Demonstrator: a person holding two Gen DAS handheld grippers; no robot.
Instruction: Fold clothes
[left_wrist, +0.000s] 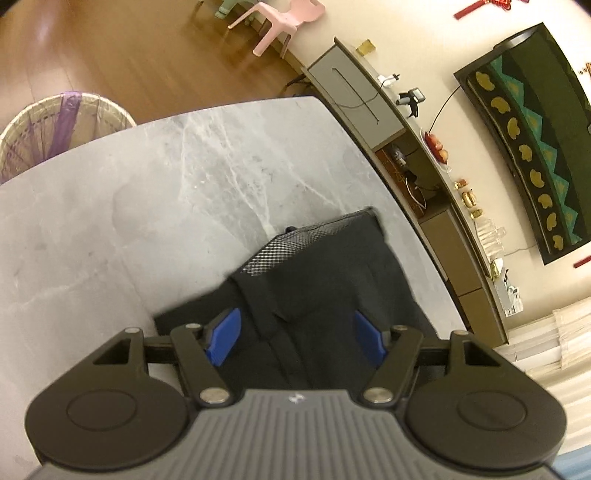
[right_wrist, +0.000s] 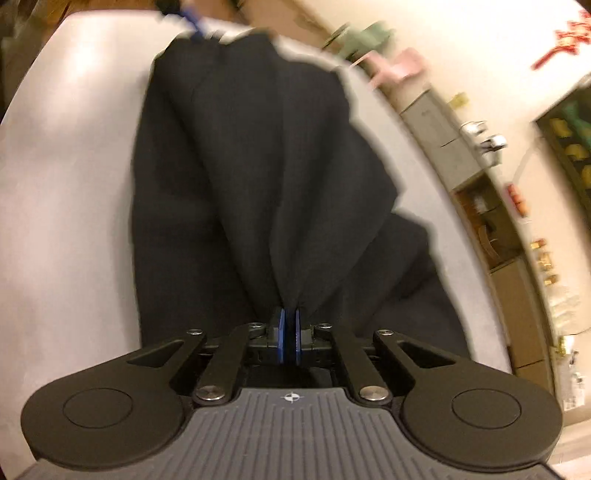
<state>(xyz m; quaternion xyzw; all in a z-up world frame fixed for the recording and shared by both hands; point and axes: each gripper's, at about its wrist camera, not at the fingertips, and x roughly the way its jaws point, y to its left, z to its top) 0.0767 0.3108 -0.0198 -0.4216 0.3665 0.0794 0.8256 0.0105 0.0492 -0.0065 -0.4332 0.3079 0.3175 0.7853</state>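
From the left wrist we see our left gripper (left_wrist: 295, 339) held with its blue pads (left_wrist: 223, 341) apart, clamping nothing, above the near end of a black garment (left_wrist: 325, 280) lying on the grey marble table (left_wrist: 147, 192); its mesh lining shows at the far end. A woven basket (left_wrist: 55, 129) stands far left on the floor. From the right wrist, a blurred view, our right gripper (right_wrist: 290, 334) has its pads together, pinching a gathered fold of the black garment (right_wrist: 258, 166), which fans out away from it across the table (right_wrist: 66, 192).
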